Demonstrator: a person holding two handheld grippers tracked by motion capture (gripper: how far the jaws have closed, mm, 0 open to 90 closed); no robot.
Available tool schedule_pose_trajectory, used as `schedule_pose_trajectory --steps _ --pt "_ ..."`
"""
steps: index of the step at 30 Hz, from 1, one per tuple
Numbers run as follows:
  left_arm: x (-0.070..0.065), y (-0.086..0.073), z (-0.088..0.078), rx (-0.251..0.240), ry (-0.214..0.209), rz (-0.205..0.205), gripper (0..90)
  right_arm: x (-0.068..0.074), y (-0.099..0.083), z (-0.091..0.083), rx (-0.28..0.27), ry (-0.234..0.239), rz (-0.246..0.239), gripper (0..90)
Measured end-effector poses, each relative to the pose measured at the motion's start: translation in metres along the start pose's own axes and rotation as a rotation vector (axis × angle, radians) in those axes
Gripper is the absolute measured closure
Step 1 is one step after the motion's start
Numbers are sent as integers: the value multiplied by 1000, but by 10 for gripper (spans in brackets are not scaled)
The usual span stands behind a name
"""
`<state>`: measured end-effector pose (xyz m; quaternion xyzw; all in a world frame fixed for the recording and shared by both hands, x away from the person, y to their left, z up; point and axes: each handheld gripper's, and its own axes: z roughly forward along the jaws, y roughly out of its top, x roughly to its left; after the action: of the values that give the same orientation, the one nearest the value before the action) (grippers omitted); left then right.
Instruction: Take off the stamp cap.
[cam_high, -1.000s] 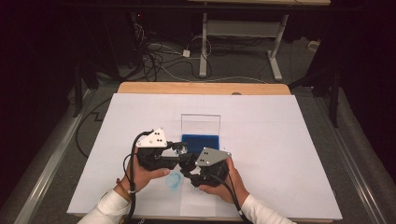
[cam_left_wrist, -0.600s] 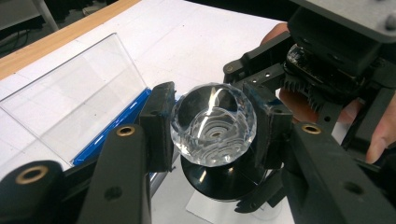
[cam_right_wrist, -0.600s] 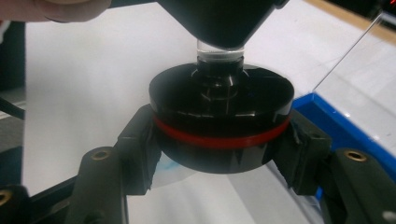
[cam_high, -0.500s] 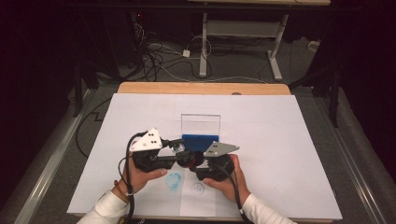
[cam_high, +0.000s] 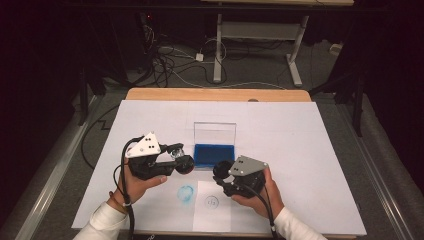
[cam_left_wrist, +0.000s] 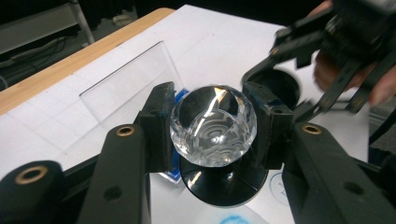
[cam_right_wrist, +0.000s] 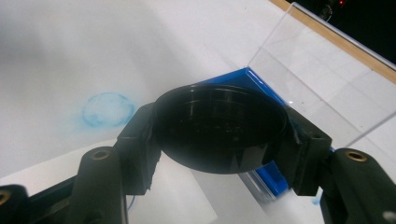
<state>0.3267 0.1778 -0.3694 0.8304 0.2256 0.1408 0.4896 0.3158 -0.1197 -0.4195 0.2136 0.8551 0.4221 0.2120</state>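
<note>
Faceted clear glass ball on its black round base (cam_left_wrist: 214, 126) sits clamped in my left gripper (cam_high: 172, 156), lifted over the white sheet; slick facets could let it squirt out. My right gripper (cam_high: 222, 176) clenches the black round lid (cam_right_wrist: 219, 123) by its rim, which may tilt. Clear-lidded blue box (cam_high: 214, 154) between them looks empty.

We see two black hand-held grippers: the left gripper (cam_high: 176, 156) and the right gripper (cam_high: 220, 172), each topped by a grey three-cornered plate with small dark holes. Brass-coloured screw eyelets sit in the thick black jaws, seen in both gripper views. A black cable trails from each gripper toward the near edge. The person's sleeves are white
</note>
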Motion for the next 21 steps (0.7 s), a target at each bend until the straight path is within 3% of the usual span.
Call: schedule_pose_trajectory --steps 7,16,21 --pt "3 -3 0 22 24 5 552 -15 -8 -26 -26 -71 11 389" --pt "9 -7 0 42 47 1 552 -27 -25 -51 -52 -109 24 389" --pt "13 -9 2 54 57 3 551 -35 -36 -63 -53 -145 54 389"
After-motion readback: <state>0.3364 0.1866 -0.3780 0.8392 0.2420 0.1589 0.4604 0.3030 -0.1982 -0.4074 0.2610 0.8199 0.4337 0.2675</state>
